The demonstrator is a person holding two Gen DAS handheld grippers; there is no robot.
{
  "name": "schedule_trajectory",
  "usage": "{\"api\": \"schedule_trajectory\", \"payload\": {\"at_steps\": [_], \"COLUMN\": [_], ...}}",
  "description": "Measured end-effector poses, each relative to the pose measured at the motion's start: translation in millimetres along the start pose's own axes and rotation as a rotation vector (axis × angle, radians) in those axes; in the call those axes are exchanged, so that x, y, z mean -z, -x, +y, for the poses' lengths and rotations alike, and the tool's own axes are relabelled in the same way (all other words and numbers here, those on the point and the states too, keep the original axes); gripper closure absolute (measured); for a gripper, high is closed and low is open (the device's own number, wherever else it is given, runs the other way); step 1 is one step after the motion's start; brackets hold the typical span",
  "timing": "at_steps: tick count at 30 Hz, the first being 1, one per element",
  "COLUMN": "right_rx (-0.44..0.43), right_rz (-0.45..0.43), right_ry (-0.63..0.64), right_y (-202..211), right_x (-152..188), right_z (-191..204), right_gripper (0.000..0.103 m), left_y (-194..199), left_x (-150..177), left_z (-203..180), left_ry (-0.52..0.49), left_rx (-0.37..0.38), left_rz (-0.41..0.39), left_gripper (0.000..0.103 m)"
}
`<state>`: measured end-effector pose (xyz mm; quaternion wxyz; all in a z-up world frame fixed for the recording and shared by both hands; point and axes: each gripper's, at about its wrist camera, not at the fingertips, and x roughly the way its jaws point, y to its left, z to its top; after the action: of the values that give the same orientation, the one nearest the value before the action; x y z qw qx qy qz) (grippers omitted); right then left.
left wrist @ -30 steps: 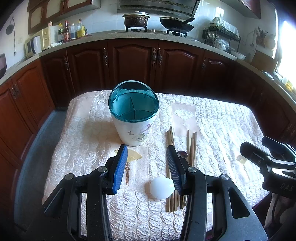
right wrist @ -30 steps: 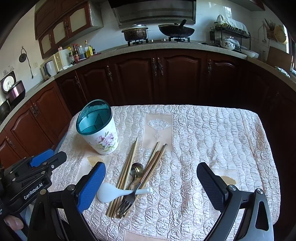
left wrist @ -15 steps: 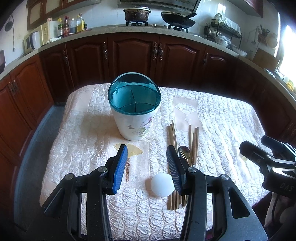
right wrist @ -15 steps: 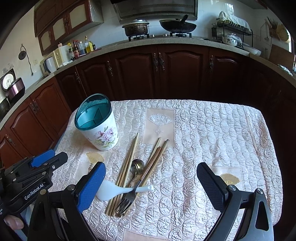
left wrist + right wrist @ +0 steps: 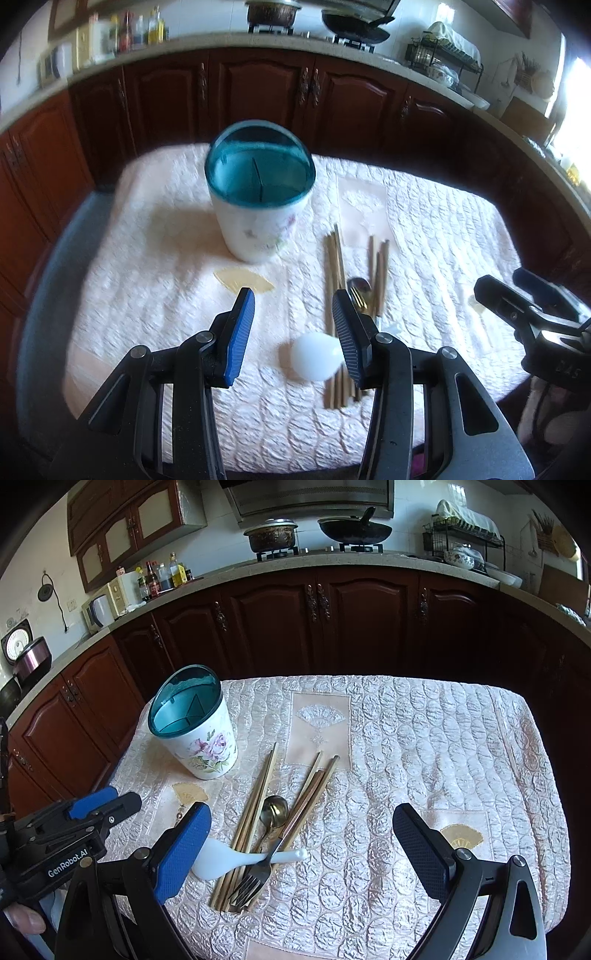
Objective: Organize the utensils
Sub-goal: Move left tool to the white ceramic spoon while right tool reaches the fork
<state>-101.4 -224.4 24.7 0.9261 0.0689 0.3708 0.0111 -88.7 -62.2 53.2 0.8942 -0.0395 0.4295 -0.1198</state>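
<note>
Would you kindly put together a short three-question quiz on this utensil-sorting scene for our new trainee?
1. True or false: the utensil holder already has chopsticks standing in it.
2. Which item lies across the chopsticks nearest the camera? A) white spoon B) ladle C) knife
3. Fill in: the fork points its tines toward the ____ edge of the table.

Key
1. False: its compartments look empty, and the chopsticks lie on the tablecloth.
2. A
3. Near. Its handle runs back toward the metal spoon. Both the left gripper and right gripper are open and hold nothing.
</note>
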Motion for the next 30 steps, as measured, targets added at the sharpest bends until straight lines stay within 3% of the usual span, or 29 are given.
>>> {"api": "schedule_trajectory", "payload": {"at_steps": [4,7,10,17,22,26,30], "right_rx": [-0.026,-0.084,-0.103,-0.155,-0.204,-0.23,-0.225], "right_rz": [0.034,0.088,0.136,0.202,0.232,0.265,0.276], "right_ry": [-0.01,-0.036,-0.058,-0.07,-0.12,-0.124,-0.124], "right_y": [-14,-30,-48,-75,-98,-117,-136], "right_x": [10,19,28,35,36,32,19], "right_z": [-10,-19,-27,-31,-38,-36,-34], "right_gripper": [0.006,0.02,0.025,0.026,0.028,0.044,0.048], "left_y": [-12,-28,-40,-69,-83,-93,-102], "left_x": [5,13,22,38,42,44,44], "left_z": [13,22,22,24,28,31,31], "left_ry": [0.051,0.075,0.053,0.064,0.08,0.109,0.122], "left_rx": [0.037,0.1,0.131,0.212,0.279,0.3,0.312], "left_rz": [0.06,0.134,0.178,0.276,0.318,0.338,0.359], "left_gripper": [0.06,0.06,0.06,0.06,0.06,0.06,0.06]}}
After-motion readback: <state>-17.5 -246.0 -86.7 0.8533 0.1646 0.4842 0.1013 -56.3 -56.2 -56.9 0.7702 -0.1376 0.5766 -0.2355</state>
